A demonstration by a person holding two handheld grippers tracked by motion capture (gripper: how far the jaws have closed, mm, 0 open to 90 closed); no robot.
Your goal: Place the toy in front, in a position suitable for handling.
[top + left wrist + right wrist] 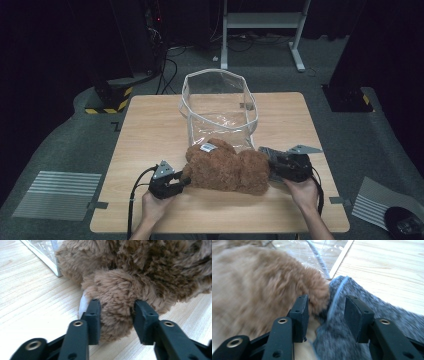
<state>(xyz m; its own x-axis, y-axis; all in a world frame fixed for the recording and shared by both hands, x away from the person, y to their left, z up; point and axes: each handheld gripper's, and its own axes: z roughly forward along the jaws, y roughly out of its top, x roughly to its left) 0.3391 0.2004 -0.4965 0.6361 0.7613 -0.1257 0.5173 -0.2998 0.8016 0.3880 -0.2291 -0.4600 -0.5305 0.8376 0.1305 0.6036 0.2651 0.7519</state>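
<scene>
Brown plush bear lying on its side at the near middle of the wooden surface, white tag up on its far edge. Clear plastic bag standing open just behind it, near wall touching the fur.

Left claw at the bear's left end. In the left gripper view, left claw closed around a rounded plush limb, both pads pressed into the fur, a white patch showing beside the left pad. Corner of the clear bag beyond, at the upper left.

Right claw at the bear's right end, held in the right hand. In the right gripper view, right claw half open, fur and a piece of grey cloth with a pale blue seam lying between the pads. Picture blurred here, so possibly brushing the pads rather than gripped; no squeeze visible. Bag edge and bare wood behind.
</scene>
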